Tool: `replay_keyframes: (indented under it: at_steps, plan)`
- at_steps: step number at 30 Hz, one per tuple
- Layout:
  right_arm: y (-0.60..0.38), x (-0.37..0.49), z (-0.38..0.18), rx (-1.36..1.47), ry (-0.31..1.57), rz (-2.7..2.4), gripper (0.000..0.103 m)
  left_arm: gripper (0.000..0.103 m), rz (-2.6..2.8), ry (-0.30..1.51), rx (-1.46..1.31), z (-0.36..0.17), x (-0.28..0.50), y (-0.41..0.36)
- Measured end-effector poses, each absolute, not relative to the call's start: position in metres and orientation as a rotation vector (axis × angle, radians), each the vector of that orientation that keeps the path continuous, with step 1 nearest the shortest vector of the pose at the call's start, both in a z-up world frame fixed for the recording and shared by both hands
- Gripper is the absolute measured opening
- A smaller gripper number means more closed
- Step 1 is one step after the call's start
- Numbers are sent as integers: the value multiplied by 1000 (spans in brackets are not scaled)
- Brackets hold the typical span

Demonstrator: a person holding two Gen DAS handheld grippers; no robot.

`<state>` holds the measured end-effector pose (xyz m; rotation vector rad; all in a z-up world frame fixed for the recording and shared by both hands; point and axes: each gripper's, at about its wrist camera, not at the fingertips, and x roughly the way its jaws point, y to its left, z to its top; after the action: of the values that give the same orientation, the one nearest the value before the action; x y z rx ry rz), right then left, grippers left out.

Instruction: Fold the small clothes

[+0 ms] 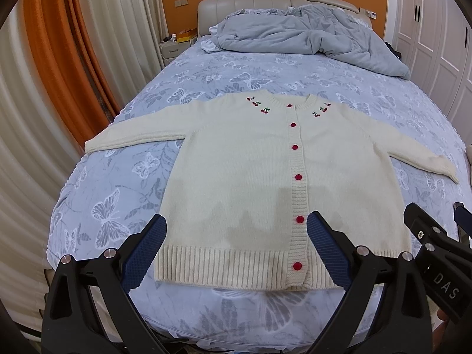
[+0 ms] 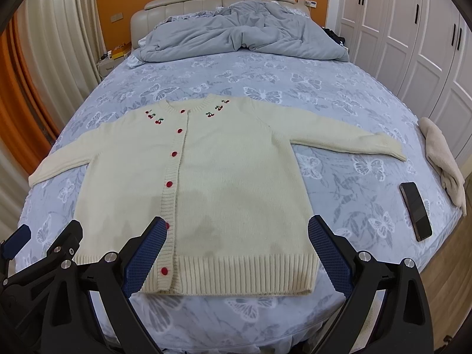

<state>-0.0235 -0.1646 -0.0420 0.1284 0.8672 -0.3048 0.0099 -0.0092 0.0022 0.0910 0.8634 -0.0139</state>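
A: Where is your cardigan (image 1: 244, 177)?

B: Flat on the bed (image 1: 118, 206), front up and buttoned, both sleeves spread out, hem toward you at the bed's near edge.

A: Claw status?

B: Your left claw (image 1: 236, 247) is released, jaws wide apart, above the hem, not touching it. Your right claw (image 2: 237, 250) is likewise released, holding nothing.

A: Other items?

B: A phone (image 2: 416, 211) and a cream cloth (image 2: 442, 159) lie near the bed's right edge; a duvet (image 2: 236, 35) is bunched at the headboard.

Home bedroom: bed (image 1: 206, 67), duvet (image 1: 309, 38), wardrobe (image 2: 413, 29), curtains (image 1: 59, 59).
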Motion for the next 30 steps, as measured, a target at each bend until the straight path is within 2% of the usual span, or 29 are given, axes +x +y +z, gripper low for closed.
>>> replay_keyframes:
  at_steps: [11, 15, 22, 27, 28, 29, 30]
  plan:
    - [-203, -8, -59, 208, 848, -206, 96, 95, -18, 854, 54, -2, 22, -3]
    - [-290, 12, -76, 343, 816, -269, 96, 97, 7, 821, 45, 0, 34, 6]
    - [-510, 68, -128, 587, 830, -600, 96, 97, 63, 836, 43, -11, 59, 13]
    - [-600, 79, -165, 763, 832, -750, 94, 97, 96, 873, 41, -22, 79, 14]
    - [-613, 83, -173, 797, 837, -760, 93, 97, 99, 878, 41, -25, 82, 14]
    - [-621, 86, -179, 823, 838, -751, 81, 97, 104, 883, 41, -27, 87, 14]
    - [-626, 91, -183, 842, 839, -740, 60, 97, 109, 885, 42, -29, 90, 14]
